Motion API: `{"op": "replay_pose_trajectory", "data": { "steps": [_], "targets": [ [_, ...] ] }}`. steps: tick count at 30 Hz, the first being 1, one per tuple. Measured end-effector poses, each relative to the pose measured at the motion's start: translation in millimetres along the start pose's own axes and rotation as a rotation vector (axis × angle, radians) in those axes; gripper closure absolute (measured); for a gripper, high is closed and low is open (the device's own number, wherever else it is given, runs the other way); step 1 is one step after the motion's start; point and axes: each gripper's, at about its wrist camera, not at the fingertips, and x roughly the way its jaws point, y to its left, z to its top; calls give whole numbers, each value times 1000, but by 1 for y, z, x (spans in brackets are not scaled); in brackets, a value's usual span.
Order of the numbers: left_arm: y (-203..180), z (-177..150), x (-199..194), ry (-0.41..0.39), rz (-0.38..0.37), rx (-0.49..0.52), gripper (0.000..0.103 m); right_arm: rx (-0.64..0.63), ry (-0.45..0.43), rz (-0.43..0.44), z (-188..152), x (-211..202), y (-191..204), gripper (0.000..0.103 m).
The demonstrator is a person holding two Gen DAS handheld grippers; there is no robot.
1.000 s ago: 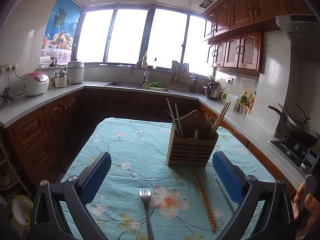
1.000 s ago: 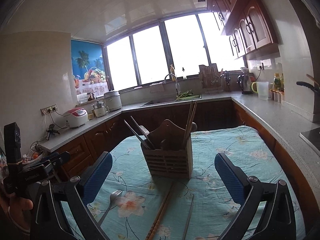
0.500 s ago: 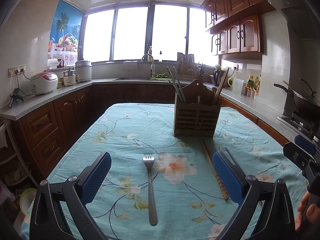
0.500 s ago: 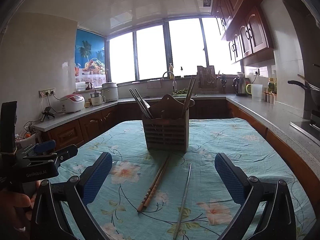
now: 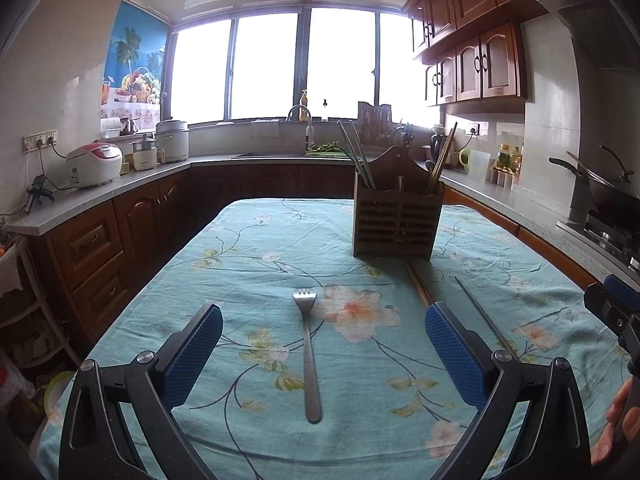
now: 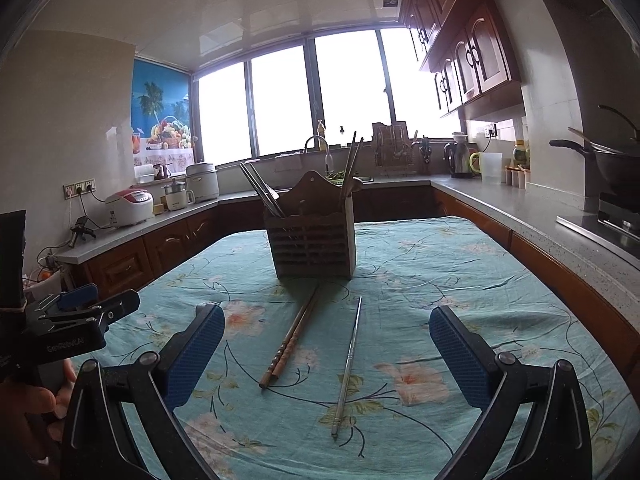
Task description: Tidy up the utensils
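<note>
A metal fork (image 5: 308,354) lies on the floral tablecloth (image 5: 256,264), tines away, between the fingers of my open, empty left gripper (image 5: 323,354). A wooden utensil holder (image 5: 397,218) with chopsticks in it stands further back; it also shows in the right wrist view (image 6: 314,240). A pair of wooden chopsticks (image 6: 291,338) and a metal chopstick (image 6: 349,364) lie in front of the holder, between the fingers of my open, empty right gripper (image 6: 327,356). The metal chopstick (image 5: 482,318) shows right of the left gripper.
The table sits in a kitchen with counters on three sides. A rice cooker (image 5: 95,163) stands on the left counter, a wok (image 5: 610,192) on the stove at right, a sink (image 5: 298,152) under the window. The other gripper (image 6: 76,320) shows at left.
Both grippers have come down and levelled toward the table. The fork and the chopsticks now lie further inside the views, between the fingers. Nothing on the table moved.
</note>
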Motion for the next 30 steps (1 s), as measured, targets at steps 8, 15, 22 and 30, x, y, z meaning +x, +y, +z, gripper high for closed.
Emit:
{"op": "replay_pose_trajectory", "data": {
  "steps": [8, 15, 22, 30],
  "targets": [
    [0, -14, -7, -32, 12, 17, 1, 12, -16, -4, -8, -3, -5, 0],
    [6, -19, -8, -32, 13, 5, 1, 41, -23, -20, -11, -6, -13, 0],
    [7, -20, -9, -47, 14, 3, 1, 29, -41, -19, -13, -9, -12, 0],
    [7, -24, -11, -57, 11, 7, 1, 24, -50, -17, -14, -11, -11, 0]
  ]
}}
